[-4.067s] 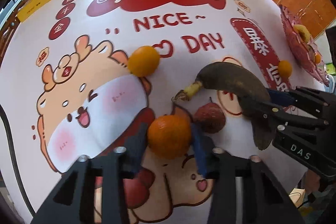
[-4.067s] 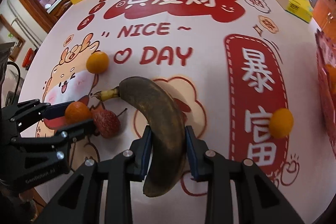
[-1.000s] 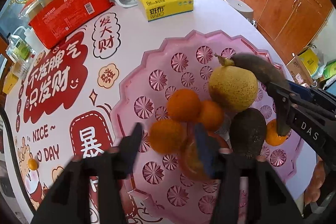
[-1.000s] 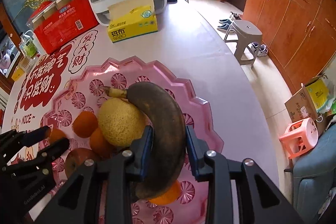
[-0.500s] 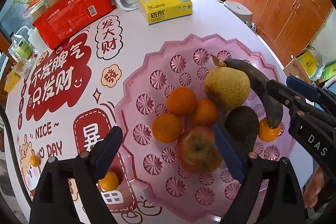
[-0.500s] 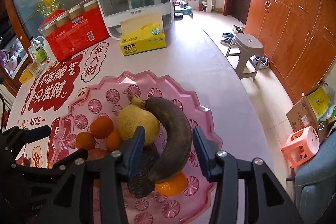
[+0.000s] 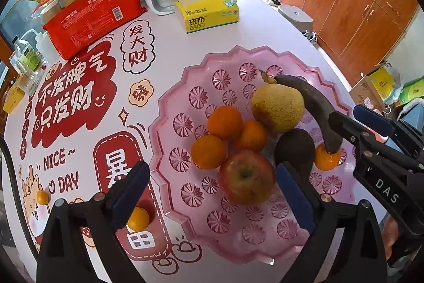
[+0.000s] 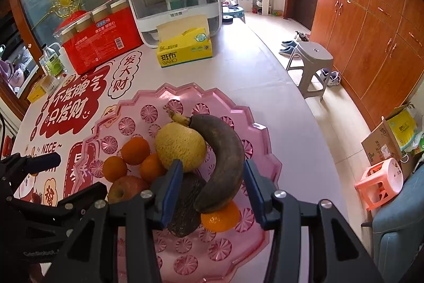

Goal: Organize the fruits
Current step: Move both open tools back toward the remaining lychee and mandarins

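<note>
Between the spread, untouching pads of the right gripper (image 8: 213, 188), the blackened banana (image 8: 222, 163) lies on a scalloped pink plastic plate (image 8: 254, 142), against a rough yellow pear (image 8: 181, 147) and an orange (image 8: 220, 216). Opening wide, the left gripper (image 7: 212, 195) brackets a glossy red apple (image 7: 246, 177) without touching.
</note>
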`<state>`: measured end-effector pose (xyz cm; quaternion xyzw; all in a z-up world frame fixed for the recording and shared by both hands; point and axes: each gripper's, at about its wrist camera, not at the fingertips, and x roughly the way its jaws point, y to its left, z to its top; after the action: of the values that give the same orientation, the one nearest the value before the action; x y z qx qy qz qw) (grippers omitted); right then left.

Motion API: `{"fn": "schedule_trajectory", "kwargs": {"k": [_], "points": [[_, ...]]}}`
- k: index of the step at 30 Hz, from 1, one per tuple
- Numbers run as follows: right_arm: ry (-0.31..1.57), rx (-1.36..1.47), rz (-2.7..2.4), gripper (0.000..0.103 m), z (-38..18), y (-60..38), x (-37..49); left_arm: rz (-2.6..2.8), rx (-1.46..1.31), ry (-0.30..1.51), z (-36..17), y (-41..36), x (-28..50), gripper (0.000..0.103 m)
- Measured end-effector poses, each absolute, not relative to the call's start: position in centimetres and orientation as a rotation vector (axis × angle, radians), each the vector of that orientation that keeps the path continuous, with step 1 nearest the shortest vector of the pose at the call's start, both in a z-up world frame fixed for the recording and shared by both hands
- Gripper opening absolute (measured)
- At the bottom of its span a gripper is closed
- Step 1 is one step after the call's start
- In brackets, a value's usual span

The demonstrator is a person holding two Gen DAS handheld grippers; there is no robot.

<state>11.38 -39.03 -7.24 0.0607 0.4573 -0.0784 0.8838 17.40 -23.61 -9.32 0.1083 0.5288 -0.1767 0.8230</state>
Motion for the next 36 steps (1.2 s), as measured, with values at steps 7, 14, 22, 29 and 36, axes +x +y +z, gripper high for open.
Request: {"fn": "schedule_trajectory", "kwargs": {"k": [7, 14, 22, 29, 36], "points": [[0.937, 0.120, -0.172, 0.048, -6.5, -38.4, 10.2, -0.384, 0.244, 1.093, -8.0, -23.4, 16.1, 0.097], [0.916, 0.109, -0.173, 0.048, -5.3, -37.4, 8.8, -0.390, 0.230, 1.073, -6.6, -22.5, 15.1, 0.097], [0.882, 0.090, -0.173, 0.048, -3.8, -35.7, 7.1, -0.405, 0.241, 1.041, -4.9, -21.1, 13.5, 0.097], [0.832, 0.070, -0.159, 0.048, -1.9, -33.0, 5.9, -0.390, 0.268, 0.959, -2.8, -18.2, 11.5, 0.097], [0.786, 0.069, -0.147, 0.048, 0.1, -29.0, 5.3, -0.388, 0.262, 0.919, -0.6, -14.0, 10.7, 0.097]]}}
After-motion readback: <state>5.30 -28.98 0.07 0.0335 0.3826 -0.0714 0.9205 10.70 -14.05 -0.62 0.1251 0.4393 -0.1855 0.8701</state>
